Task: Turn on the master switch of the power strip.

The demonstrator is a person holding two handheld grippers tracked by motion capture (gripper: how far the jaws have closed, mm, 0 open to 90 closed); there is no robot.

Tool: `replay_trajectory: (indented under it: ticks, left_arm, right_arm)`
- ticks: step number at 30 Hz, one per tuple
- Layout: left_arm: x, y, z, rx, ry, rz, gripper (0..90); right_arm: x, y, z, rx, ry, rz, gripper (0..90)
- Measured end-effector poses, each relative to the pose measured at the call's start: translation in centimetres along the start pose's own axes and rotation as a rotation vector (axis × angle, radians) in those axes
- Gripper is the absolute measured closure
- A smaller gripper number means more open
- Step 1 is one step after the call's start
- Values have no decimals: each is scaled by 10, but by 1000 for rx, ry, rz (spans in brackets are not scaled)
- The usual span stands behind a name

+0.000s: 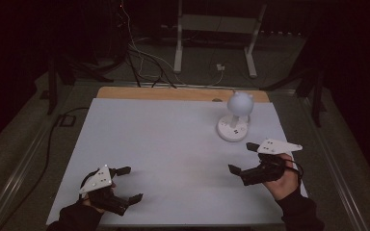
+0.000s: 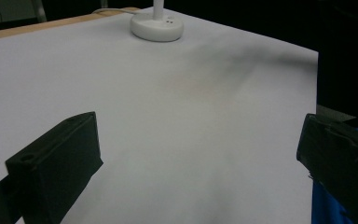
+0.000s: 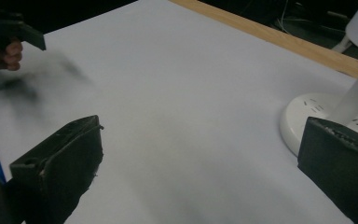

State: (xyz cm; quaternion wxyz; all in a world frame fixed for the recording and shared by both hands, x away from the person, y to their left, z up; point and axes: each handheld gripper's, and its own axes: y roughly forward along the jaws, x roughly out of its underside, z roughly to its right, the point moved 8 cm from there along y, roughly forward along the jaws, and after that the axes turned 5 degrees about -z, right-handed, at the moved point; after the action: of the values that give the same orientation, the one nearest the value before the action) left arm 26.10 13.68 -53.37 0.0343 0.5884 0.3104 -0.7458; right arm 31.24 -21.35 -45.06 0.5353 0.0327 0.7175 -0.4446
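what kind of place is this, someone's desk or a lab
Probably a lab recording rig, not a home desk: a table under a white sheet holding just a small white lamp, loose cables on the floor, and dark surroundings.

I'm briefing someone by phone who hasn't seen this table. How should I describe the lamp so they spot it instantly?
Start at the white sheet covering the wooden table, then look to its far right corner. There stands a small white desk lamp with a round flat base, short stem and ball-shaped head. It is the sheet's one standing object; the black left gripper and right gripper are hand-held nearer the person.
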Motion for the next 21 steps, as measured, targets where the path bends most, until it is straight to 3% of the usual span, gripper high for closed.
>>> replay_trajectory:
  ticks: [21]
  left_arm:
    - [0, -1, 0, -1, -2, 1, 2]
  right_arm:
    - [-7, 3, 34, 78, 43, 9, 0]
